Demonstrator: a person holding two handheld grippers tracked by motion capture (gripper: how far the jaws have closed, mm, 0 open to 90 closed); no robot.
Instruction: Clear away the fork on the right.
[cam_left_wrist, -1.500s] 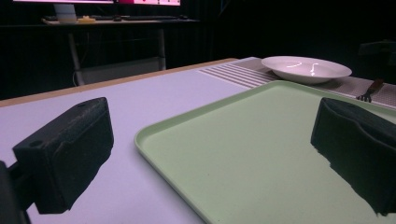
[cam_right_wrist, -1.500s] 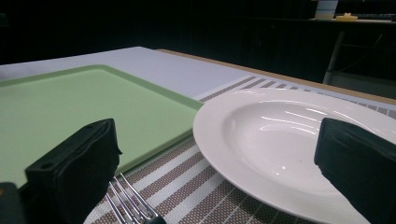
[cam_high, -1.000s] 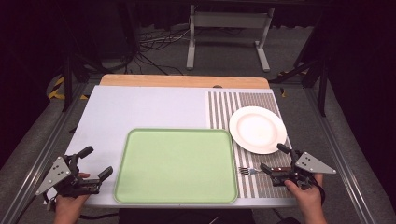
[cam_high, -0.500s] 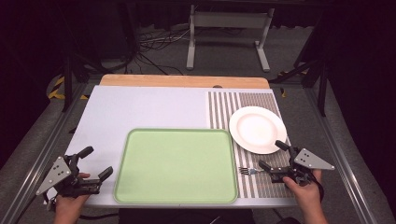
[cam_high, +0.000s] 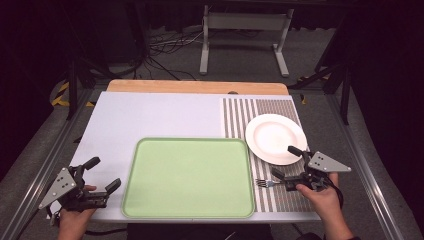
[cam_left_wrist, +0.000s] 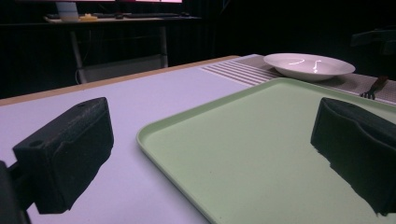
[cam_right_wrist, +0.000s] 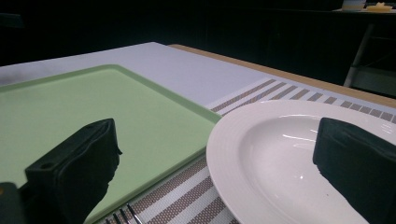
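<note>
Right tool (cam_high: 286, 167) nearer plate (cam_high: 276, 137) rim (jaws apart)

fork (cam_high: 267, 183) handle hidden under right gripper (cam_high: 289, 162), prob. touching it

No readable text, label or number anywhere — perhaps the dim background hides some.
</note>
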